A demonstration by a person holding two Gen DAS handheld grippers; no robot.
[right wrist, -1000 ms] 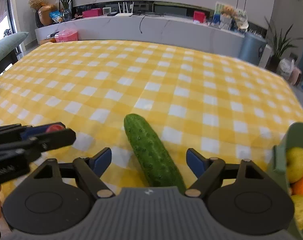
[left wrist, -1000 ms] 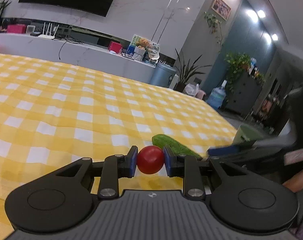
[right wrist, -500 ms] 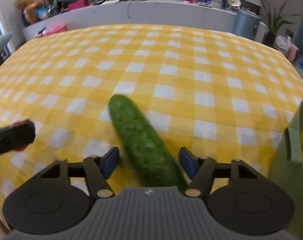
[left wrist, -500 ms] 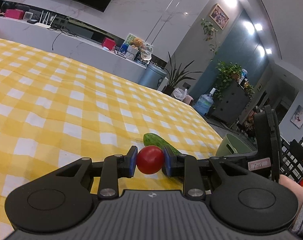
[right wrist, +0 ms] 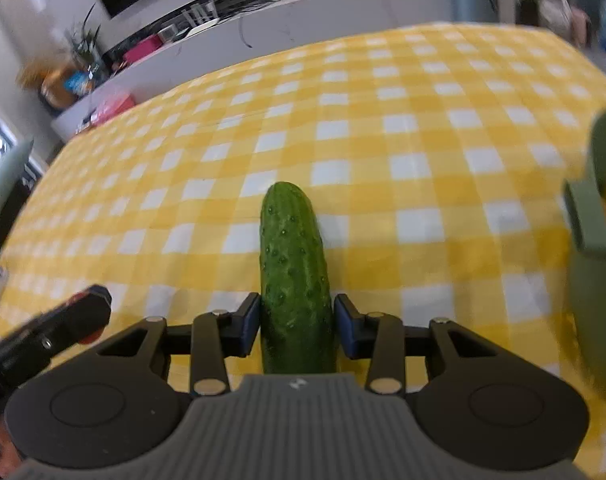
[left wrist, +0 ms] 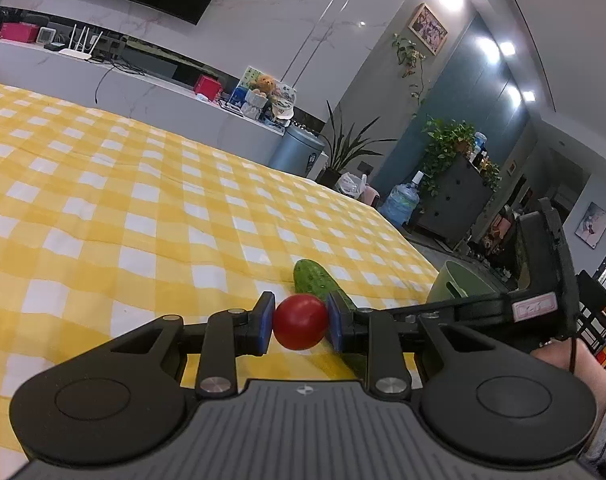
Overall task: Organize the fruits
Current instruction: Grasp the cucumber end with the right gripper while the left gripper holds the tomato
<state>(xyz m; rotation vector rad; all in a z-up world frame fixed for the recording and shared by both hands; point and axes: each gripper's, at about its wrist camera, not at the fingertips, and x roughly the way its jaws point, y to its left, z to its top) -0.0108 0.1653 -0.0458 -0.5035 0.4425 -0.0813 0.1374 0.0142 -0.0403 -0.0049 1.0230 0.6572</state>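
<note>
My left gripper (left wrist: 299,319) is shut on a small red tomato (left wrist: 299,330) and holds it just above the yellow checked cloth (left wrist: 143,216). A green cucumber (right wrist: 291,248) lies on the cloth, pointing away from me in the right wrist view. My right gripper (right wrist: 297,325) straddles its near end. Its jaws are closing and the blue pads (right wrist: 251,322) meet the cucumber's sides. In the left wrist view the cucumber (left wrist: 313,282) shows just behind the tomato, its near part hidden by the fingers.
A green basket (right wrist: 591,280) with yellow and orange fruit stands at the right edge of the cloth, also the basket (left wrist: 455,286) right of the cucumber. The left gripper (right wrist: 63,320) reaches in at lower left. A hand (left wrist: 571,364) holds the right gripper.
The right gripper's jaws have come in from wide apart onto the cucumber's sides, and the gripper has tipped down and rolled. The left gripper keeps the tomato, nearly still.
</note>
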